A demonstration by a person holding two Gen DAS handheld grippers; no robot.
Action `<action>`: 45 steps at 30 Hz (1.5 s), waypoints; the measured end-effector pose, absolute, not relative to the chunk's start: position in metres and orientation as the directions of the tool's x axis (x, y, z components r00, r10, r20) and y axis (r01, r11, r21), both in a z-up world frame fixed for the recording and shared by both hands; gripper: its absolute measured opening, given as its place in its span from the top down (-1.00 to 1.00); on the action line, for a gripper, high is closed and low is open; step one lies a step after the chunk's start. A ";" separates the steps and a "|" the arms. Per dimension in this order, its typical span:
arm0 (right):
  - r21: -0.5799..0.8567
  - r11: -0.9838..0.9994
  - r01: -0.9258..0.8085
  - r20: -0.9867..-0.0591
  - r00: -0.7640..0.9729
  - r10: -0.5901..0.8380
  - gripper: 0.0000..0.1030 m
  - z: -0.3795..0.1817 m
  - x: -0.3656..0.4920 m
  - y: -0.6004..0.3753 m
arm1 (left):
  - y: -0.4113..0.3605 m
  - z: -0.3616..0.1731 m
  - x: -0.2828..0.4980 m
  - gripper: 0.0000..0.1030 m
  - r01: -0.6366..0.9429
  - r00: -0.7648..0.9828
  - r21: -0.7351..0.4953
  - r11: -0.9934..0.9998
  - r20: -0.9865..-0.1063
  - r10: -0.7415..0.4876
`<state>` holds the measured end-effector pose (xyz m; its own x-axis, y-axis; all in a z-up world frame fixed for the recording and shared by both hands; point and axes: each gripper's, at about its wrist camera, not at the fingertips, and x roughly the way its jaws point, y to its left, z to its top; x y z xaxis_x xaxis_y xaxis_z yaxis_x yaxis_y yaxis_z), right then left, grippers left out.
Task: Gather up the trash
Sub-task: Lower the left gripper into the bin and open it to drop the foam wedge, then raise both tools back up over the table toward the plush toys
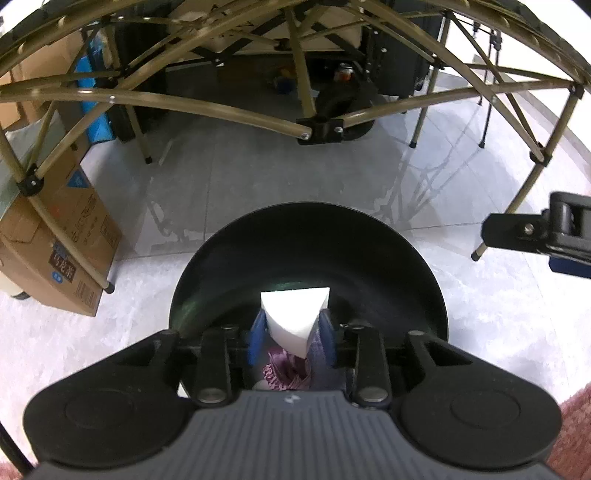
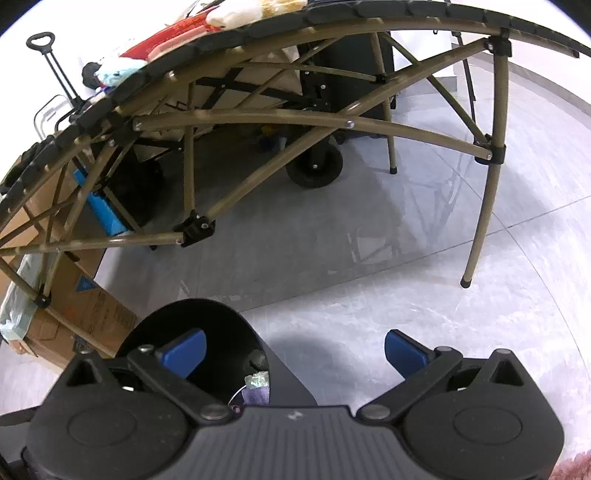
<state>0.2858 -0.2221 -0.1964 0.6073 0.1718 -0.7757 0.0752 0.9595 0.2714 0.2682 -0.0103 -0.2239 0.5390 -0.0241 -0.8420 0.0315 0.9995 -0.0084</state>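
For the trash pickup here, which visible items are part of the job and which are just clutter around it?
Part of the job:
- white paper piece between the left tongs
- black bin beneath it
- purple wrapper already in the bin

Just lying about:
- cardboard boxes
- folding table frame
- wheeled cart
- right tongs, open and empty

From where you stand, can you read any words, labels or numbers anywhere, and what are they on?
"乌龙茶": brown panel on the cardboard box at left, left wrist view; only roughly legible.
Barcode and small print on the same box: too small to read.
Blue label on that box: blurred.
Red packaging on the folding table, right wrist view: unreadable.
Nothing else legible.
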 end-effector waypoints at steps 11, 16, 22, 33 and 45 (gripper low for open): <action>0.275 0.958 0.077 -0.779 0.603 0.174 -1.00 -0.197 0.287 -0.223 | -0.011 -0.219 0.267 -1.00 -0.014 0.548 -0.026 1.000 -0.836 -0.014; 0.272 0.959 0.073 -0.784 0.595 0.177 -1.00 -0.199 0.288 -0.222 | -0.011 -0.218 0.268 -1.00 -0.013 0.543 -0.036 0.999 -0.839 -0.023; 0.271 0.960 0.070 -0.786 0.592 0.179 -1.00 -0.200 0.289 -0.221 | -0.012 -0.219 0.266 -1.00 -0.010 0.541 -0.040 0.999 -0.840 -0.028; 0.267 0.962 0.057 -0.785 0.592 0.182 -1.00 -0.201 0.289 -0.219 | -0.012 -0.217 0.266 -1.00 -0.016 0.548 -0.040 0.999 -0.836 -0.024; 0.245 0.969 -0.028 -0.724 0.660 0.202 -1.00 -0.173 0.280 -0.212 | -0.007 -0.188 0.257 -1.00 -0.055 0.637 -0.042 0.998 -0.771 0.003</action>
